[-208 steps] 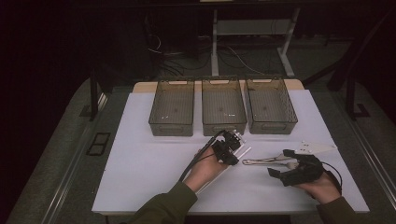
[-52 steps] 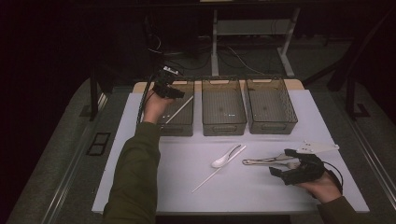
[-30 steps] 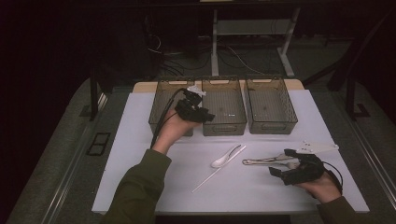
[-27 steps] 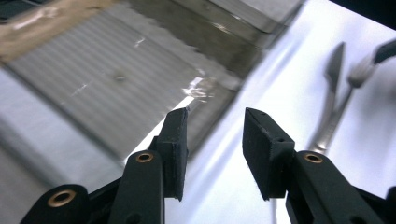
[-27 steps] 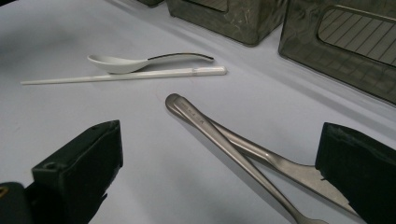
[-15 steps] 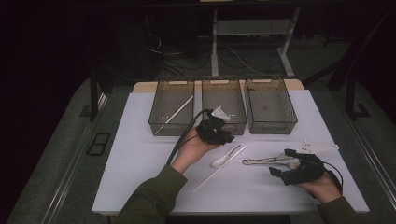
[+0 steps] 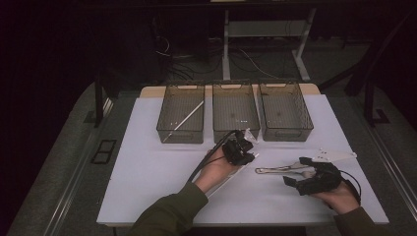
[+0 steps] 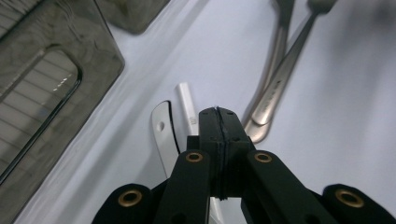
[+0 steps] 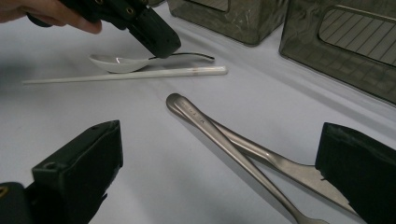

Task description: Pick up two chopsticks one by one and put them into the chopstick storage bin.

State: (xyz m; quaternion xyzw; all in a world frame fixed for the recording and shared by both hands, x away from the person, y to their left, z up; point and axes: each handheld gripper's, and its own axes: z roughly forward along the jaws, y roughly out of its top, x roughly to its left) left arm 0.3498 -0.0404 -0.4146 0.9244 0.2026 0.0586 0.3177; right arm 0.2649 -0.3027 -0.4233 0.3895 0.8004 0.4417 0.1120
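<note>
The left gripper point(image 8: 218, 116), jaws just closing onto the white spoon point(image 9: 112, 63) beside the white chopstick point(image 9: 140, 73), may pinch both or slip off, while the right gripper point(image 9: 219, 177) rests wide open.

- Bins: three clear, dark-tinted bins stand in a row at the far side of the worktop: left bin point(image 7: 180, 113), middle bin point(image 7: 235, 111), right bin point(image 7: 285, 111).
- White sticks: two; one stick point(image 7: 184, 120) lies slantwise in the left bin, the other stick point(image 9: 126, 75) lies on the worktop.
- White spoons: one spoon point(image 9: 114, 62), beside the worktop stick.
- Metal cutlery: two crossed pieces, a fork point(image 8: 286, 70) and a second utensil point(image 8: 275, 44) whose head cannot be told.
- White flat item: one point(image 7: 336, 156), near the right edge.
- Grippers: two.
</note>
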